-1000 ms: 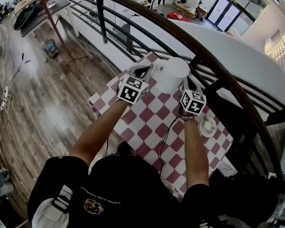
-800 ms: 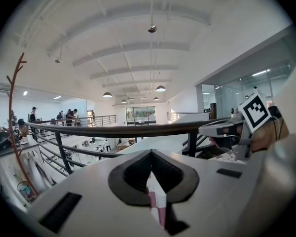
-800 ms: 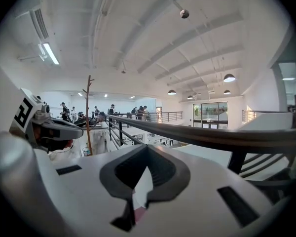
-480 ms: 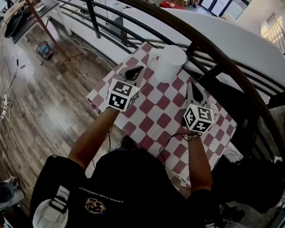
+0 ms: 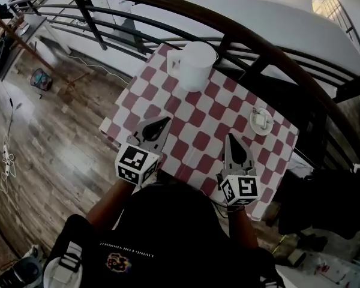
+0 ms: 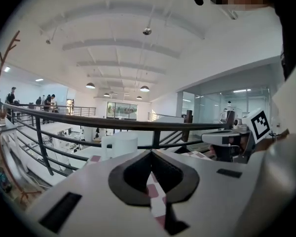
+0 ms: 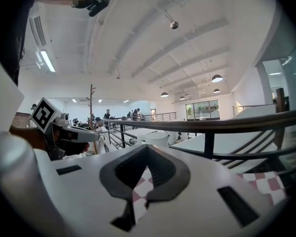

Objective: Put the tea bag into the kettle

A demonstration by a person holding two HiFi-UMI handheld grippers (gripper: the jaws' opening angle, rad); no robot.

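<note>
My left gripper (image 5: 164,122) and right gripper (image 5: 230,138) are both clenched empty over the desk's (image 5: 195,116) 6 o'clock edge. The tea bag (image 5: 263,119) lies on a saucer (image 5: 252,123) at 3 o'clock. The kettle (image 5: 195,65) stands at 12. My shirt print is unreadable.

a tabletop (image 5: 195,116) covered in red-and-white checks stands against a dark curved railing (image 5: 240,35). a white kettle (image 5: 196,65) sits at its far edge, handle toward the left. near the right edge lies a small white dish (image 5: 262,120) with a pale flat thing on it, too small to name. the left hand-held gripper (image 5: 167,121) and the right hand-held gripper (image 5: 229,137) hover over the near edge, well apart from kettle and dish, each with its jaws meeting in a point and nothing between them. wooden floor (image 5: 54,131) spreads out to the left
</note>
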